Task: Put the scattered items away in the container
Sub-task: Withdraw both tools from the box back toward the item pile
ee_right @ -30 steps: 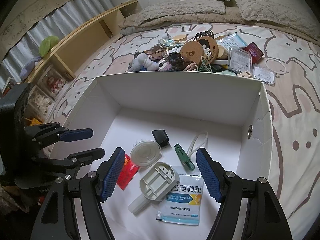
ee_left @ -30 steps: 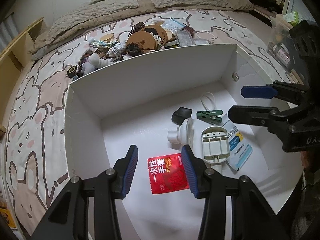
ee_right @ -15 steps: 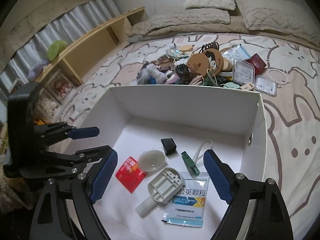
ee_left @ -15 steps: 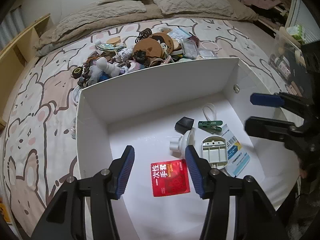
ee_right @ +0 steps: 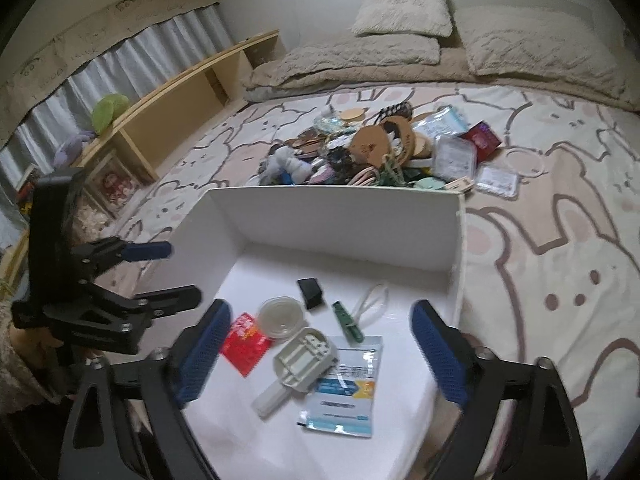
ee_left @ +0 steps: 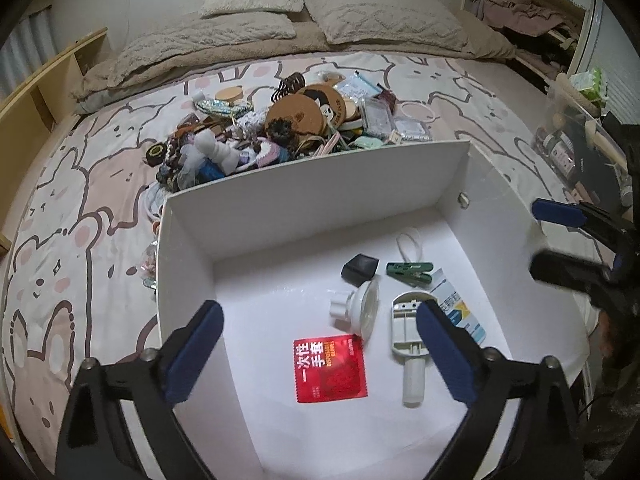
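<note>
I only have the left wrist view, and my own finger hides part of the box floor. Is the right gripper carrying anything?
Observer: No. In the right wrist view the right gripper has its fingers wide apart, with nothing between them.
Operator: What lies on the hidden part of the floor?
Observer: The blue-and-white sachet lies flat there, and the head of the grey plastic tool overlaps its upper left corner.
Operator: Any strays off the bed?
Observer: A green plush toy sits on the wooden shelf to the left of the bed, well away from the white box.
</note>
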Tool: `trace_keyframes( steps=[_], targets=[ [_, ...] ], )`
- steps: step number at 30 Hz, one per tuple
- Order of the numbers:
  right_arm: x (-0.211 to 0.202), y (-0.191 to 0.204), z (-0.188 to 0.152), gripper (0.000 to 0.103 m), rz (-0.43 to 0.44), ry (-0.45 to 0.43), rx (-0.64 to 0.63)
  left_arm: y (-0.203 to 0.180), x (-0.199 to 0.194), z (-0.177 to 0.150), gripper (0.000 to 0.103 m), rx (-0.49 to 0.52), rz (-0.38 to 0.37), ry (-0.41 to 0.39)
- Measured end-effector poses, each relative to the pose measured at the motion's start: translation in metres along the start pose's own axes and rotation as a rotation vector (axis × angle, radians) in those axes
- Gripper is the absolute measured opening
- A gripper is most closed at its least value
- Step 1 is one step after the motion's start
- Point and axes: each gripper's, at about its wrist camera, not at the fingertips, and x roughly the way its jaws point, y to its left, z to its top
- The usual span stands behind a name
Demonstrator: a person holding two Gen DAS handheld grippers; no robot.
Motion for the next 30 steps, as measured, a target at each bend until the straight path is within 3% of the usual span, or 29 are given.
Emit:
trace_keyframes(
  steps=[20,30],
  targets=[
    [-0.009,0.0,0.004,0.103,-0.02,-0.014,-0.061,0.007,-0.012,0.012,0.1,-0.049,-0.007,-0.05],
    [-0.019,-0.018,0.002,0.103,-0.05,-0.037,-0.049,0.019,-0.011,0.01,0.1,-0.041,0.037,-0.05]
  ],
)
